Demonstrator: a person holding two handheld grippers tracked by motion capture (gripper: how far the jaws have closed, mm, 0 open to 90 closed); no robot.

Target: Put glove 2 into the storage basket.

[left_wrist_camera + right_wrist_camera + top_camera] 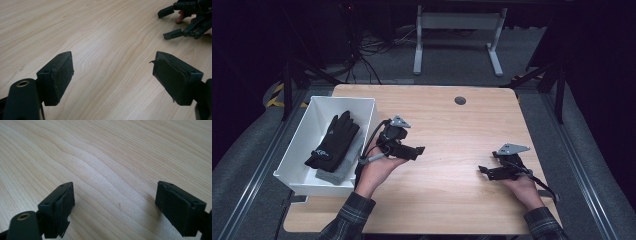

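Two tongs over a light wood desk (447, 130), one in each hand. Left tongs (418, 150) sit just right of a white bin (304, 131) at the desk's left edge, held in the left hand (374, 170), tips pointing right across the desk. Jaws wide apart in the left gripper view, left tongs (113, 77) with nothing between the pads, bare wood under them. Right pad looks frayed at its edge.

Right tongs (482, 171) rest low near the desk's right side, held by the right hand (522, 187), tips pointing left toward the other pair. In the right gripper view the right tongs (115, 206) also stand wide open, empty, wood grain showing through the gap. The left gripper view catches the right tongs (172, 22) farther off, top right, jaws apart there too.

Black glove (333, 141) lies inside the white bin, fingers toward the far end, cuff toward the near end, on top of a grey block (343, 165). Glove is apart from both tongs; the left pair is the nearer one, outside the bin wall. Plaid sleeves at both wrists.
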